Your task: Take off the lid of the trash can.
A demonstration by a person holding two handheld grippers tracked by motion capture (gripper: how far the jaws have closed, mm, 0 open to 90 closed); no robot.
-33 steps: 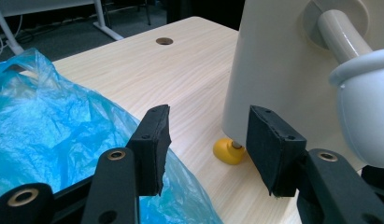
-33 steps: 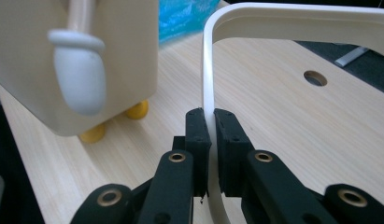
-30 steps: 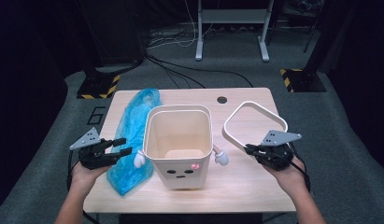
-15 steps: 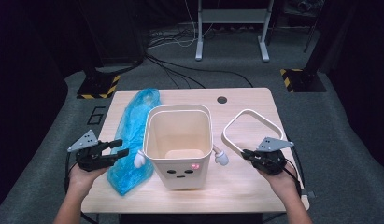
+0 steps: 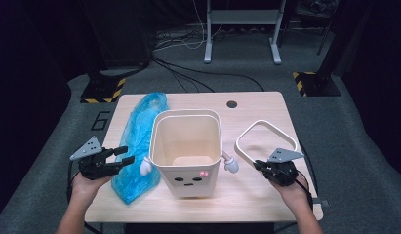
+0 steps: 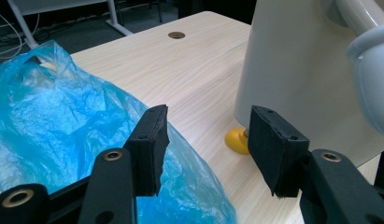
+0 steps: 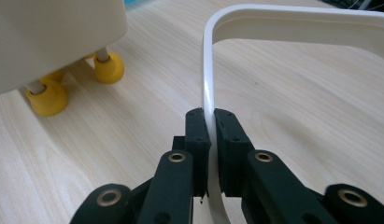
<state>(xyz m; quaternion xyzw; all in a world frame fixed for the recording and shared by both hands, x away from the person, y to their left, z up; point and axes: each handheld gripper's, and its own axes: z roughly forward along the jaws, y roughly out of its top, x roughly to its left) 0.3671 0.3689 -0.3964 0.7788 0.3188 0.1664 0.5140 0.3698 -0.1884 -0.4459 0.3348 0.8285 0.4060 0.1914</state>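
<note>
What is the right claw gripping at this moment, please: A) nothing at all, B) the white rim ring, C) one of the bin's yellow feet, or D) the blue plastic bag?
B: in the right gripper view the right claw has its jaws closed on the thin edge of the white rim ring, which lies on the table beside the bin.

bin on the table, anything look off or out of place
The bin stands upright, but its white rim ring is off, pinched by the right gripper beside it. The blue bag lies crumpled on the table, not fitted inside. No spills or damage.
</note>
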